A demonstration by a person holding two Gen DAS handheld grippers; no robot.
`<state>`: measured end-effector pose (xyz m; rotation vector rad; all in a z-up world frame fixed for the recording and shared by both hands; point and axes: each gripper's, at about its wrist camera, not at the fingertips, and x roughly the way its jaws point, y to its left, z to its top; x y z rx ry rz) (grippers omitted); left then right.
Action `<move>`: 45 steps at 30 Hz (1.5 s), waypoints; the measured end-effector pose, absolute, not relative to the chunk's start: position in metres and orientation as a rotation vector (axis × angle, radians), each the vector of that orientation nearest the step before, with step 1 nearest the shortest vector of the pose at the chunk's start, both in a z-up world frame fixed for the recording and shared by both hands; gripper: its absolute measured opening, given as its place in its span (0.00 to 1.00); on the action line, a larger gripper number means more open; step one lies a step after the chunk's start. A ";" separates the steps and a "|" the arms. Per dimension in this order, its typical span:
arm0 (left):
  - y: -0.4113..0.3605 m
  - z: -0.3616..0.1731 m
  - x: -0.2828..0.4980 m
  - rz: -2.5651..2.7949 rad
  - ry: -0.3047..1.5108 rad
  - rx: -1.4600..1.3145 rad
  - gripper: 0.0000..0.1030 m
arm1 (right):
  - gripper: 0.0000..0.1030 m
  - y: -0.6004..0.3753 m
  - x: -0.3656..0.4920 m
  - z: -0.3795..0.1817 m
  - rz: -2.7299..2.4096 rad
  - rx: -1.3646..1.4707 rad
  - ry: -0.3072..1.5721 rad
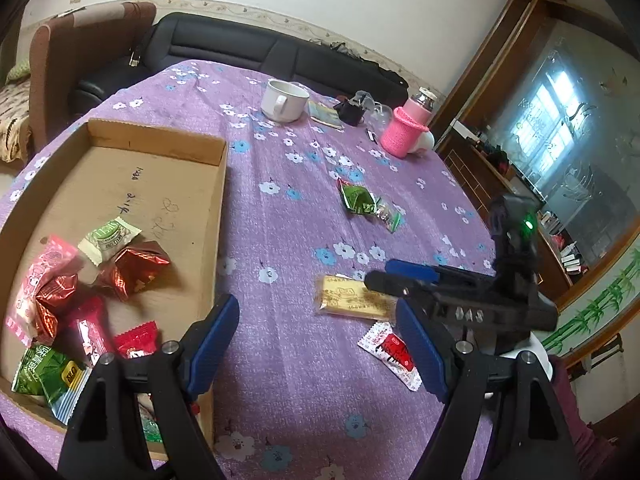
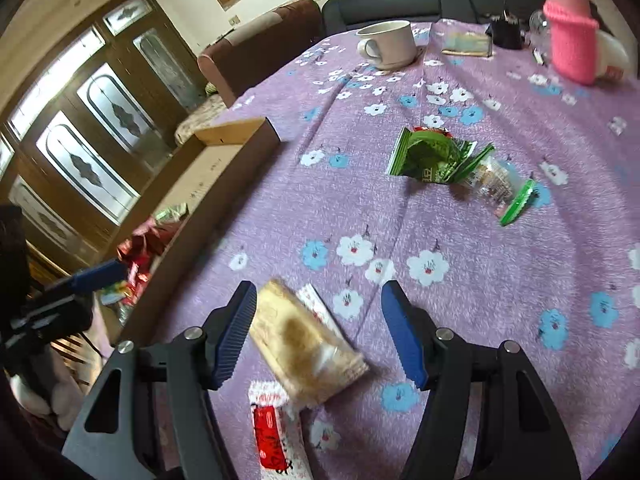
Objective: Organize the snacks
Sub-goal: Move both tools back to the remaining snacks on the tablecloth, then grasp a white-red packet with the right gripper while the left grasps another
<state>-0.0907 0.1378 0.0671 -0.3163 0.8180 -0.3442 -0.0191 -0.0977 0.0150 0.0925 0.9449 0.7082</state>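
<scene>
The right gripper (image 2: 318,330) has its jaws spread wide around the yellow-brown biscuit bar in clear wrap (image 2: 306,346); the bar lies between the blue pads, tight against the left pad (image 2: 236,332) and apart from the other one, so it is framed but not clamped. Whether it rests on the desk or is lifted cannot be told. Partly under its near end lies a white sachet with a red label (image 2: 272,436), on the purple flowered cloth of the desk (image 2: 500,280).

The left gripper (image 1: 316,348) also stands wide open and holds nothing. Its left pad (image 1: 212,344) hangs over the right wall of the shallow brown cardboard box (image 1: 221,200), the other pad over the cloth beside the box.

Inside the box, all toward its near left corner, sit several wrapped snacks: a pale green-and-white sachet (image 1: 109,238), a crinkled red foil packet (image 1: 134,268), a pink packet (image 1: 42,276), small red sweets (image 1: 138,340) and a green packet (image 1: 44,372). The far half of the box floor is bare.

Outside the box, to its right, the bar and the red-labelled sachet lie near its front end. Farther right and beyond them a green crumpled packet (image 1: 356,198) touches a clear packet with green ends (image 1: 386,212). Well beyond the box stand a white ceramic mug (image 1: 284,100) and a bottle in a pink knitted sleeve (image 1: 404,130).
</scene>
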 end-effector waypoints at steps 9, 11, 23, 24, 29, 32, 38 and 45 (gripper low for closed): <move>0.144 0.063 -0.090 -0.337 0.833 -0.363 0.78 | 0.64 -0.047 -0.056 0.017 0.726 -0.332 0.828; 0.144 0.064 -0.092 -0.337 0.836 -0.363 0.78 | 0.64 -0.035 -0.053 0.009 0.706 -0.408 0.832; 0.107 0.048 -0.086 -0.406 0.917 -0.293 0.78 | 0.16 -0.132 -0.022 0.011 0.559 0.088 0.873; 0.102 0.045 -0.084 -0.410 0.929 -0.284 0.78 | 0.11 -0.140 -0.020 0.007 0.526 0.102 0.886; 0.082 0.033 -0.065 -0.410 0.991 -0.252 0.78 | 0.17 -0.161 -0.013 0.002 0.498 0.185 0.879; 0.079 0.036 -0.059 -0.414 1.002 -0.279 0.78 | 0.18 -0.163 -0.016 0.004 0.531 0.209 0.886; 0.091 0.044 -0.048 -0.377 0.976 -0.292 0.78 | 0.53 -0.120 -0.070 0.022 0.757 0.033 0.888; 0.059 0.040 -0.014 -0.500 1.003 -0.096 0.78 | 0.47 -0.066 -0.095 0.000 0.726 -0.241 0.920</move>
